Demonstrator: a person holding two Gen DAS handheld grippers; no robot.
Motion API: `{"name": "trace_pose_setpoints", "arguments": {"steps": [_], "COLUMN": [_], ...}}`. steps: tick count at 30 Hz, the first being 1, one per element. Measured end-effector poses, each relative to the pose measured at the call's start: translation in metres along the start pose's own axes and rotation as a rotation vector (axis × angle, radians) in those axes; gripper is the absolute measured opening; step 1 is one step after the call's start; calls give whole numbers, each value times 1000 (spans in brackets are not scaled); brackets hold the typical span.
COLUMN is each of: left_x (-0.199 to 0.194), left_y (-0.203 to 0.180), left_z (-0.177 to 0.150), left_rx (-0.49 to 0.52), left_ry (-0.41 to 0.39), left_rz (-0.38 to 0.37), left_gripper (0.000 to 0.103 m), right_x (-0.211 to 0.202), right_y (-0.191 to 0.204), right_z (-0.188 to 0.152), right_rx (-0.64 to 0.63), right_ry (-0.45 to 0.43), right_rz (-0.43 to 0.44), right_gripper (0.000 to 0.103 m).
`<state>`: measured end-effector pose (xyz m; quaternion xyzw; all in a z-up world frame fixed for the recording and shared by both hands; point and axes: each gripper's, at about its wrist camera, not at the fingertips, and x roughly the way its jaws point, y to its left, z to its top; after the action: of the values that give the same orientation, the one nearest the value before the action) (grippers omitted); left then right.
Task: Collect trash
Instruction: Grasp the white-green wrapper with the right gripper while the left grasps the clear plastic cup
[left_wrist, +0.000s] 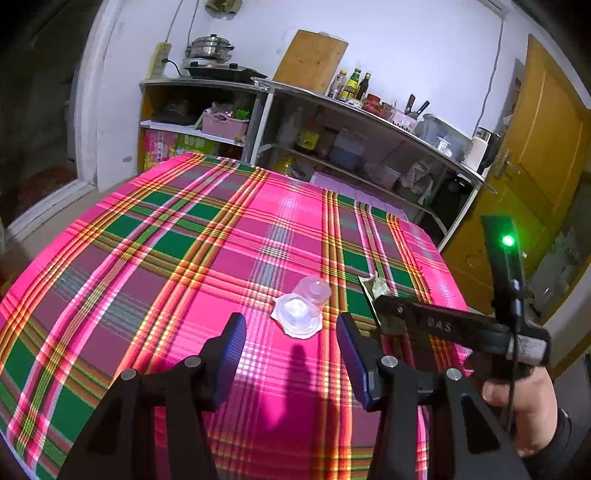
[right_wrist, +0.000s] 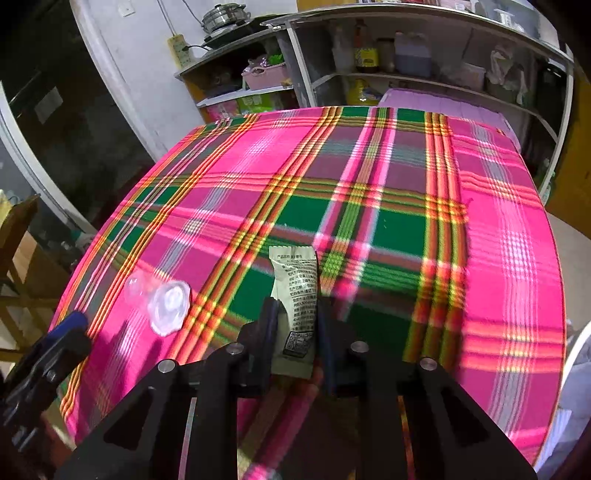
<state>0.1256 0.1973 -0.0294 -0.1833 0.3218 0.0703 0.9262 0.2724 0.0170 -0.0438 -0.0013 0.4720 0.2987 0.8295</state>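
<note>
Left wrist view: left gripper (left_wrist: 291, 338) at bottom centre, blue-padded black fingers (left_wrist: 232, 354) spread wide apart w/ nothing between. Just beyond the tips, centre frame: clear plastic jelly cup (left_wrist: 304, 306) lying on its side, peeled white lid facing the camera, on pink-green plaid tablecloth (left_wrist: 184, 240). Right of cup: right gripper (left_wrist: 380, 306) seen side-on as a black bar entering from right edge, green LED above it, a hand (left_wrist: 524, 402) on its handle at lower right. Only a corner of the pale green printed snack wrapper (left_wrist: 373, 286) peeks out by its tip; grip not readable here. Metal shelving w/ bottles along upper frame.

Right wrist view: settles that grip. Right gripper (right_wrist: 297, 317) at bottom centre, fingers closed together on the wrapper (right_wrist: 295, 288), pinching its lower half; upper half sticks out over a green check. Cup (right_wrist: 166, 301) at centre left, well apart from wrapper. One blue left-gripper (right_wrist: 68, 325) fingertip at left edge.
</note>
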Motion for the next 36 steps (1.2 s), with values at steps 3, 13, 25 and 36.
{"name": "trace_pose_setpoints", "arguments": {"steps": [3, 13, 25, 36], "left_x": [8, 48, 79, 39], "left_y": [-6, -25, -36, -77], "left_z": [2, 12, 16, -1], "left_rx": [8, 46, 85, 153], "left_ry": [12, 56, 92, 45], "left_rz": [2, 41, 129, 69], "left_gripper": [50, 50, 32, 31], "right_x": [-11, -42, -54, -98], "right_y": [-5, -30, -52, -58], "right_z": [-8, -26, -34, -50], "right_rx": [10, 53, 91, 89], "right_ry": [-10, -43, -62, -123], "right_rz": [15, 45, 53, 29], "right_gripper": [22, 22, 22, 22]}}
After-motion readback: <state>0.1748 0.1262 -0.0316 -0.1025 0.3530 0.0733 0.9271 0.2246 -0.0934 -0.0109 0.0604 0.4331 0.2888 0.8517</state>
